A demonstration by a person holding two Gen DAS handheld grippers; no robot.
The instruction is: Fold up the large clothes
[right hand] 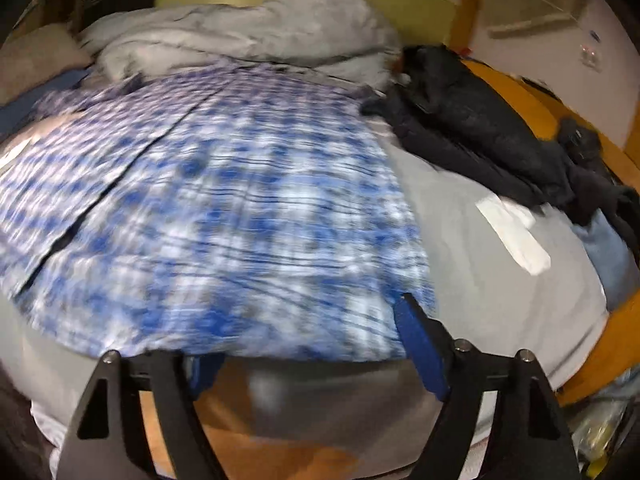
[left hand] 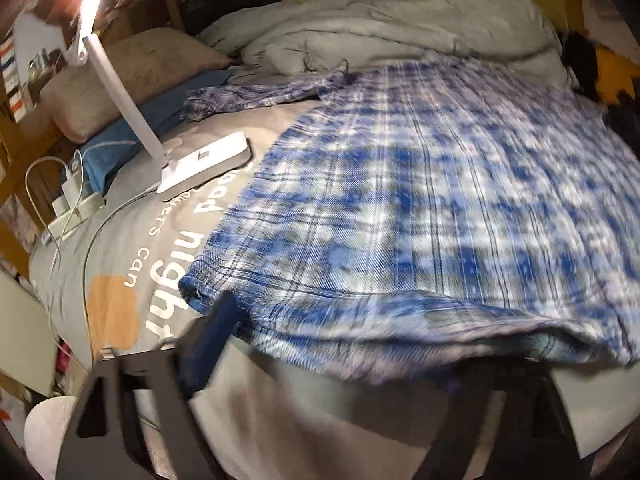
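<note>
A large blue and white plaid shirt (left hand: 420, 208) lies spread on the grey bed; it also shows in the right wrist view (right hand: 224, 208). Its near hem drapes over both grippers. My left gripper (left hand: 360, 344) is open, its left blue-padded finger (left hand: 208, 340) at the shirt's near left corner and its right finger hidden under the hem. My right gripper (right hand: 308, 344) is open, its right finger (right hand: 420, 344) at the near right corner and its left finger partly under the hem. Both views are blurred by motion.
A white desk lamp (left hand: 200, 160) stands on the grey sheet (left hand: 132, 240) left of the shirt, with chargers and cables (left hand: 72, 196) beside it. A rumpled grey duvet (left hand: 380, 28) lies behind. Dark clothes (right hand: 480, 128) and a white paper (right hand: 516, 232) lie at the right.
</note>
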